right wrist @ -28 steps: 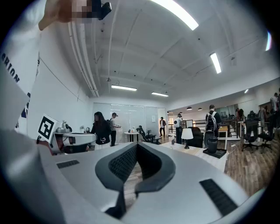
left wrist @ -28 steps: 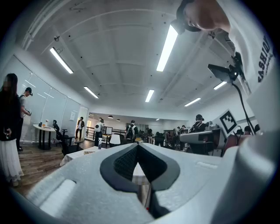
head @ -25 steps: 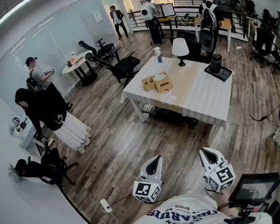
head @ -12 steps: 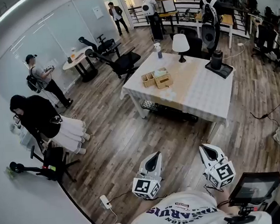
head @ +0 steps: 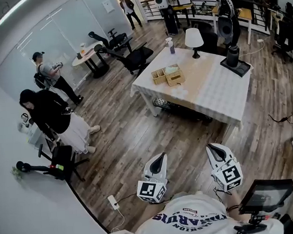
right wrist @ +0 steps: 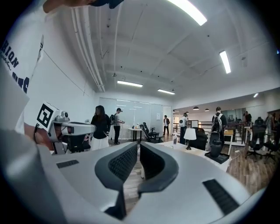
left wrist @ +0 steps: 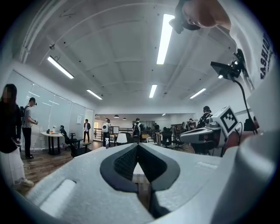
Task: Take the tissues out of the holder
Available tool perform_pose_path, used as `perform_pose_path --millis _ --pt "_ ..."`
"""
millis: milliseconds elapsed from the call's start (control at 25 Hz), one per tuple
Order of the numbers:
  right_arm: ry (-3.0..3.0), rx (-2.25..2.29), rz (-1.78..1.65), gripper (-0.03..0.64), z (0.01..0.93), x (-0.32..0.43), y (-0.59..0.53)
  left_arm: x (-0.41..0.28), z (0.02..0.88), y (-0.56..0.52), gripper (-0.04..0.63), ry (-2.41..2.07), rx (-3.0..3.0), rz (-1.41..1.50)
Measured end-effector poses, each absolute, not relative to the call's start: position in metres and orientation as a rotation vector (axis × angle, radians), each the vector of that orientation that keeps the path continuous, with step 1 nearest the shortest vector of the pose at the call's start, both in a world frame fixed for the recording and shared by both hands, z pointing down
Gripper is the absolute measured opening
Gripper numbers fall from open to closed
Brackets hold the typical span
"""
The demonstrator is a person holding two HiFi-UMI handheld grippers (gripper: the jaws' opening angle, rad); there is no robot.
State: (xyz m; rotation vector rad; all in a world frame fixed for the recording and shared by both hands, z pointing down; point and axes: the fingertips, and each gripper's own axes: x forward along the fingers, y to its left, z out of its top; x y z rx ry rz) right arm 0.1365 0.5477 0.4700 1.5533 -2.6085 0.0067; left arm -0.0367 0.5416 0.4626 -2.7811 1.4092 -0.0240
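Observation:
The wooden tissue holder [head: 175, 76], with pale tissue showing at its top, stands on the white-clothed table [head: 212, 92] far ahead across the room. Both grippers are held low near my body, well short of the table. My left gripper [head: 162, 157] points toward it with its jaws together and nothing between them. My right gripper [head: 210, 147] is likewise shut and empty. In the left gripper view the left gripper [left wrist: 138, 146] hides the holder. The right gripper view shows the right gripper [right wrist: 138, 144] with the table [right wrist: 192, 152] off to its right.
On the table are a wooden organizer [head: 158, 76], a spray bottle [head: 171, 45], a white lamp [head: 194, 36] and a black appliance [head: 233, 56] on a tray. Office chairs [head: 138, 57] stand left of the table. Two people [head: 50, 111] stand at the left wall. Wood floor stretches between me and the table.
The head view has shifted, so the table now sits a little higher and further right. The people at the left have moved. Both grippers stay shut, held in front of me.

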Motion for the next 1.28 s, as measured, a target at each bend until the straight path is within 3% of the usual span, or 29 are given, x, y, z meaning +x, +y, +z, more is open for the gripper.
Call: perform_pose_path --millis 560,1280 --pt "-2.611 1.592 0.058 0.009 0.476 0.153 0.499 -0.024 0.459 0.497 0.003 1.432 -2.767 -0.029" --pt "-2.567 1.564 0.074 0.009 0.475 0.094 0.337 -0.069 0.468 0.313 0.003 1.435 -2.822 0.021"
